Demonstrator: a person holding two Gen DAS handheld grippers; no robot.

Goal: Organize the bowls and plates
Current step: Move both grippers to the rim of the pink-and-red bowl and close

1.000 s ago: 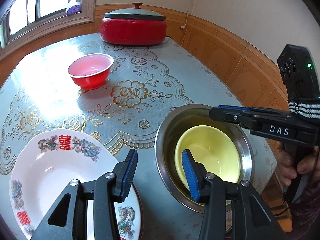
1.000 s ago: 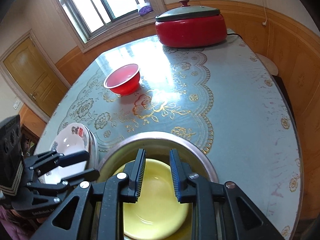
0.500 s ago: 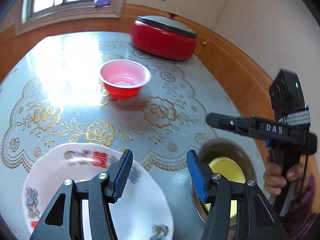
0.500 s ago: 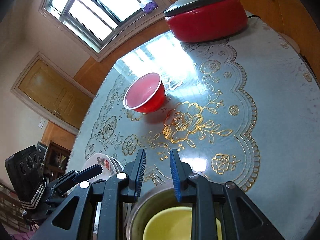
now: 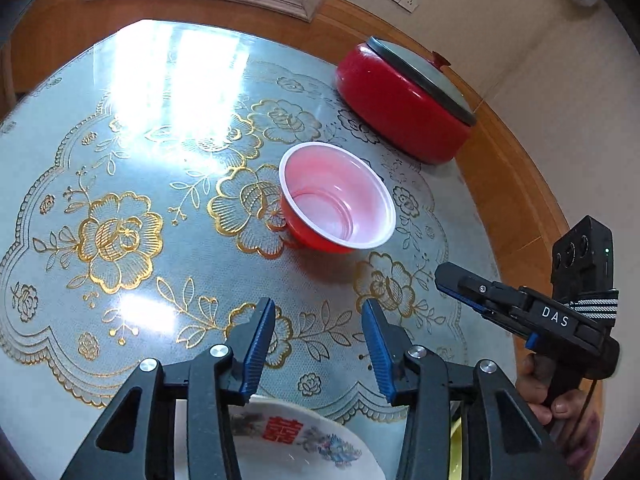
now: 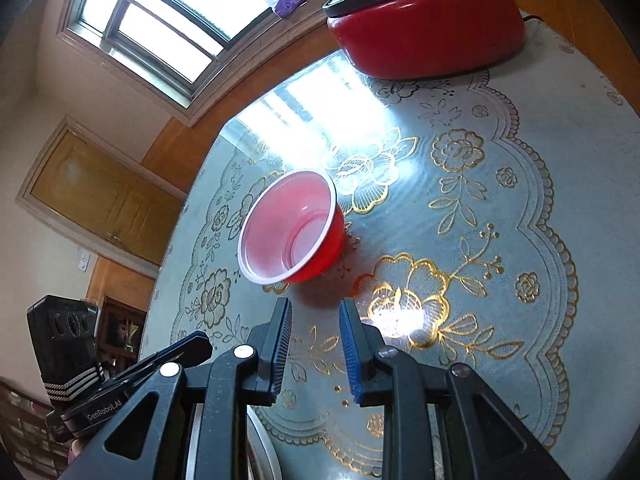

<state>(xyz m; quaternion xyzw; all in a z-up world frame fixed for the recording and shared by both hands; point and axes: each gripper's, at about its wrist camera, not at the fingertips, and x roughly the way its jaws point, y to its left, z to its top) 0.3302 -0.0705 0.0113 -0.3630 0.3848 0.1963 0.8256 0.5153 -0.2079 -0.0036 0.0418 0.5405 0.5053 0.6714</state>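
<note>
A red bowl [image 5: 338,208] with a pale pink inside stands upright mid-table, ahead of both grippers; it also shows in the right wrist view [image 6: 294,228]. My left gripper [image 5: 318,330] is open and empty, above the table short of the bowl. A white patterned plate [image 5: 304,444] lies below it at the near edge. My right gripper [image 6: 314,334] is open with a narrow gap and empty, just short of the bowl. It also shows in the left wrist view [image 5: 444,274]. A sliver of yellow bowl [image 5: 456,452] peeks out behind my left gripper's right finger.
A red electric pot [image 5: 404,100] with a grey lid stands at the far side of the table, also in the right wrist view [image 6: 428,24]. A glossy blue cloth with gold flowers [image 5: 120,236] covers the round table. A wood-panelled wall runs behind.
Both grippers have moved forward from over the steel basin and yellow bowl toward the red bowl, which now looks much nearer. Both stayed empty.
</note>
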